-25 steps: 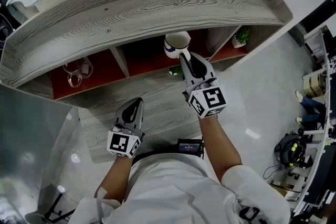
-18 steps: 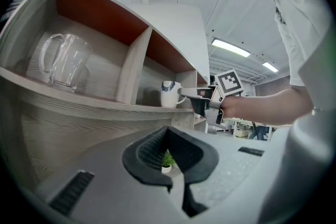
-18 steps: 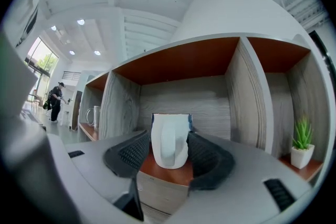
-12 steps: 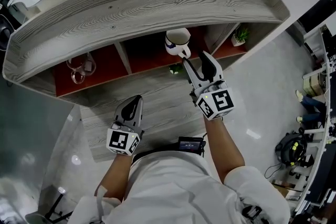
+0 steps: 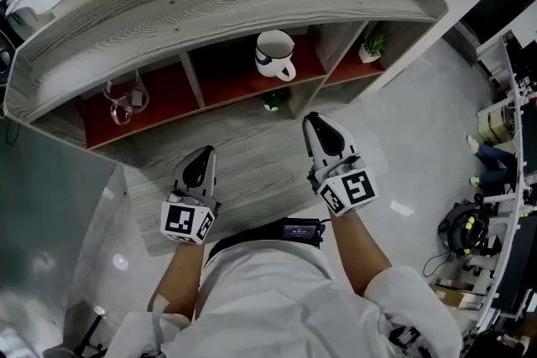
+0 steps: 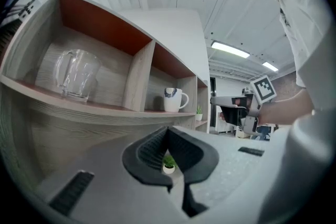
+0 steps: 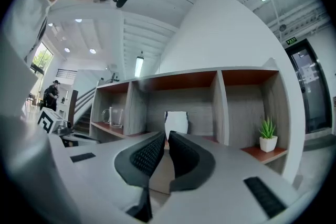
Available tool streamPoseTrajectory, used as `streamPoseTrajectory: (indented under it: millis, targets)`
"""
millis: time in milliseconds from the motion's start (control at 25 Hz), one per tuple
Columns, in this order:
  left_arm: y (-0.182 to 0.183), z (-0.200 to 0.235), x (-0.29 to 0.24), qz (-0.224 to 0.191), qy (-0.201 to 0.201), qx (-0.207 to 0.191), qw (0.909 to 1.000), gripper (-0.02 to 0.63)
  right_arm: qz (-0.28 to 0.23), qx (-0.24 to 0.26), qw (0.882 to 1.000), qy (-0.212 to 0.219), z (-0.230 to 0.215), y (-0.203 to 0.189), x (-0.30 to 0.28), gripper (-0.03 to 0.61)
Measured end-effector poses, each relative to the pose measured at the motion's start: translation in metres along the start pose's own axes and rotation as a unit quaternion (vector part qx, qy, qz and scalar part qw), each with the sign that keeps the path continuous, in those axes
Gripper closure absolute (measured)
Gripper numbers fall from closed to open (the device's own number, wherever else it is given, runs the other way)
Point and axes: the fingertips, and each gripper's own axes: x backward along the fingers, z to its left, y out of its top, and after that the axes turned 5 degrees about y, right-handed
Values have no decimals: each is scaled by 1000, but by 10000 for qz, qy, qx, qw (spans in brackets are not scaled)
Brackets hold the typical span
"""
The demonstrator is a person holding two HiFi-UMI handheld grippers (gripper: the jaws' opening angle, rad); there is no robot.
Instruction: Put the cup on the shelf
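Back from the shelf came the right gripper [image 5: 319, 123], which a moment before had been up against the white ceramic cup with the blue mark [image 5: 275, 54]. Its jaws had just been closing and stood nearly together with nothing between them. The cup stood upright in the middle red-backed compartment of the grey wooden shelf unit [image 5: 210, 8], well apart from both tools. The left gripper [image 5: 202, 155] hung low, its jaws together and empty. To my eye the placing was done, and the next move called only for drawing away without knocking the cup.
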Motion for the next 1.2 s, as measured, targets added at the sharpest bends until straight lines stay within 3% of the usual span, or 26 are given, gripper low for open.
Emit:
streamPoseTrajectory:
  millis: [360,520,760,1200]
  targets:
    - [-2,-23,8,-6,-110,-46,9999,607,410,102,9988,-254,18,-37,53,538]
    - [1,-24,18,-6,40,-186,9998,607,413,225,9984,-322,21,-48,69,538]
    - [-8,-35,44,180,275,-222,9992,607,403,-98,9985,-363,21,-59,94,538]
    - [-19,-141,106,252,270,-358,9987,607,-38,-44,9994,-331,30,-43,219,538]
